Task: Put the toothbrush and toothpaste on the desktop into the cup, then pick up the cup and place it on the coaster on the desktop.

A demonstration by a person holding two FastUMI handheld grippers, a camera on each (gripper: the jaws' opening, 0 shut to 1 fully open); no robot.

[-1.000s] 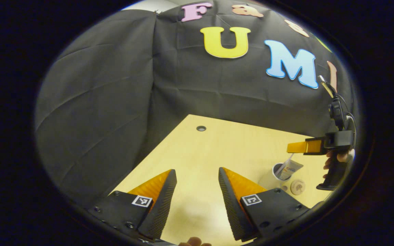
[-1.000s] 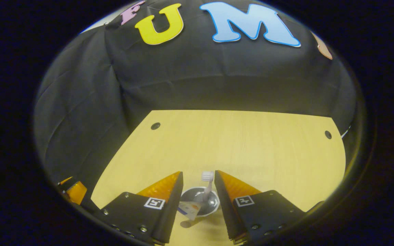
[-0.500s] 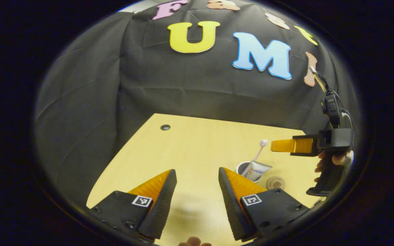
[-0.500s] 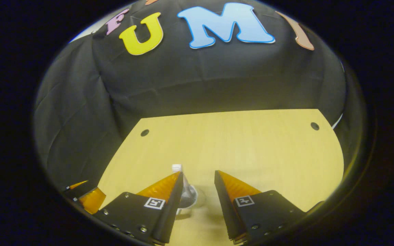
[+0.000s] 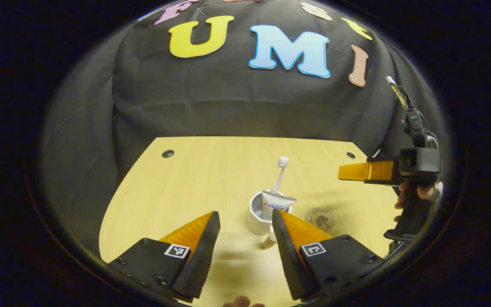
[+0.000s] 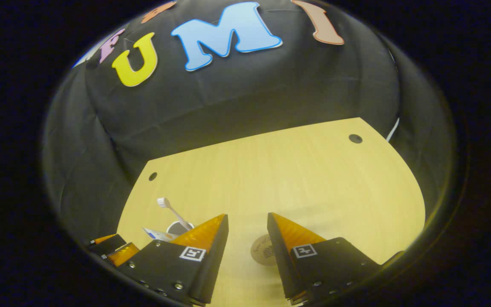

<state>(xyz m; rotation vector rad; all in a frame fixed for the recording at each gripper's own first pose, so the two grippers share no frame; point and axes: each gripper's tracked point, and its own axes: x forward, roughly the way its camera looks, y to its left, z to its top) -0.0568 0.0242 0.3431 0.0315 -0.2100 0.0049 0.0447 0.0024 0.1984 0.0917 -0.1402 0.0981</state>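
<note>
Left gripper (image 5: pixel 245 226) lines up, jaws apart and empty, on the loaded cup (image 5: pixel 259 214).
Toothbrush (image 5: pixel 280 172) and toothpaste (image 5: pixel 273 204) stand inside; coaster (image 5: pixel 319 219) lies just beside. A low, level grasp should avoid tipping; right gripper (image 6: pixel 247 228) hangs released above the coaster.

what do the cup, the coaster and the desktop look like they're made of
The cup: likely glazed ceramic or hard plastic, white and smooth with a thick rim. The coaster: probably wood or cork, a matte tan disc with a dark printed design. The desktop: light wood or wood-look laminate, showing fine grain lines and a soft sheen.
</note>
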